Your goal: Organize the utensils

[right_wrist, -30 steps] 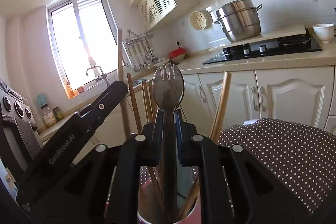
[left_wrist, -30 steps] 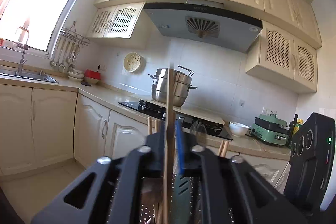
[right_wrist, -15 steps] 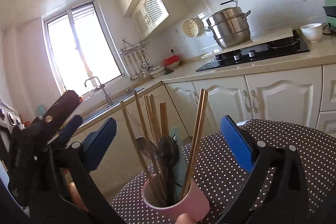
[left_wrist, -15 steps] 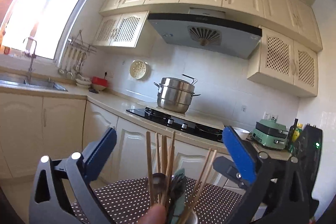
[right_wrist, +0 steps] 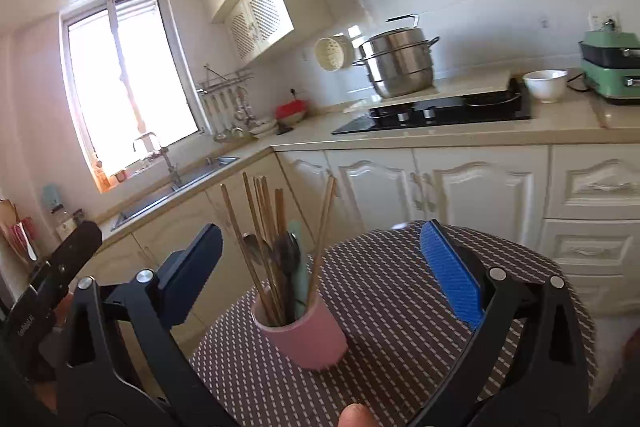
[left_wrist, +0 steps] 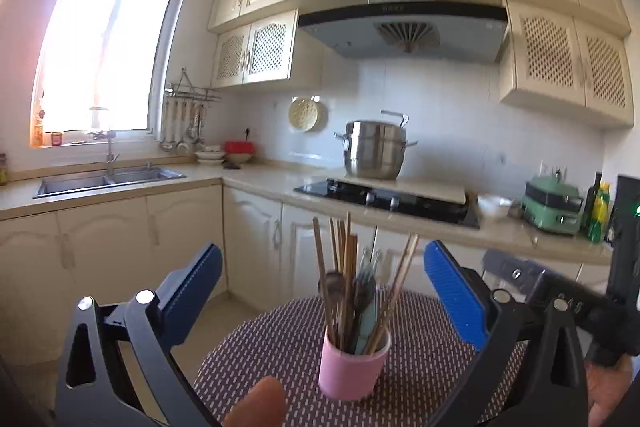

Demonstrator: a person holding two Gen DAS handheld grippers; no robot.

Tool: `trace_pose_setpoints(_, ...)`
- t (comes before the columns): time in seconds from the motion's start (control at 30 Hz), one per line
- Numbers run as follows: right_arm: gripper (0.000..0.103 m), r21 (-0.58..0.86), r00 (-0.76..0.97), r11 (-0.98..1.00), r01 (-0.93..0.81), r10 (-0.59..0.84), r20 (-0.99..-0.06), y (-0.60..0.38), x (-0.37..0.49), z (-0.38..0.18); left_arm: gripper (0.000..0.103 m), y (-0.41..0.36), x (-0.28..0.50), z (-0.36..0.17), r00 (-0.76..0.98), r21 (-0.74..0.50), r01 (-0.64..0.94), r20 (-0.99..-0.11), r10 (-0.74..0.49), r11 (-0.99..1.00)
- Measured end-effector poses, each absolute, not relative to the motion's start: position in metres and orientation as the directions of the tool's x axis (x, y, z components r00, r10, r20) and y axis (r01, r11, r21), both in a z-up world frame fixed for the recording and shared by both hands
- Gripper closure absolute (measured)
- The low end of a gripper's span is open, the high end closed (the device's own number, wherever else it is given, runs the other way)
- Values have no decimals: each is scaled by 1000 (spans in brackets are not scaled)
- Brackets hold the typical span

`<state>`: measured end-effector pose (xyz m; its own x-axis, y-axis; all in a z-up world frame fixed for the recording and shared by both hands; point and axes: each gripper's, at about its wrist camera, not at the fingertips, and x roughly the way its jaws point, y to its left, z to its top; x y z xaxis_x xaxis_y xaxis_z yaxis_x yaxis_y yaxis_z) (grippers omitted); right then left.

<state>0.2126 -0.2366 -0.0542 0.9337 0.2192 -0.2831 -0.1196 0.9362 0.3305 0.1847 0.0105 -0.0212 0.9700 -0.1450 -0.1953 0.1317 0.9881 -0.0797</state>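
Several chopsticks [left_wrist: 340, 267] near-upright in pink cup [left_wrist: 352, 367]; left gripper [left_wrist: 320, 291], right gripper [right_wrist: 320, 267] wide apart, holding nothing.

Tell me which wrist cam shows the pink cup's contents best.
Left wrist view: the pink cup stands upright and centered between the open left gripper, chopsticks and spoons fanned apart. In the right wrist view the cup sits left of center, utensils overlapping more, between the open right gripper.

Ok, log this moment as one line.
left gripper: open, empty | right gripper: open, empty | chopsticks, spoons: upright in pink cup | cup: on dotted table
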Motion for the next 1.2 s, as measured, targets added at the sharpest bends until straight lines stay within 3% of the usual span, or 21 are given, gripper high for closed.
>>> trace_pose_setpoints(0.2,6,324,933,941,-94,197,-301,-248,163,-46,4,5,143,-12,954,-22,68,-290,-72,997)
trace_pose_setpoints(0.43,6,213,919,976,-43,122,-375,-245,111,-41,4,3,93,-1,945,29,19,-327,-9,999)
trace_pose_setpoints(0.63,6,117,931,993,1,42,-362,-230,61,-35,4,-2,49,8,951,53,10,-308,7,999)
trace_pose_setpoints(1.2,6,69,962,997,20,0,-273,-207,13,-14,4,-2,-8,20,969,23,13,-247,-7,1000)
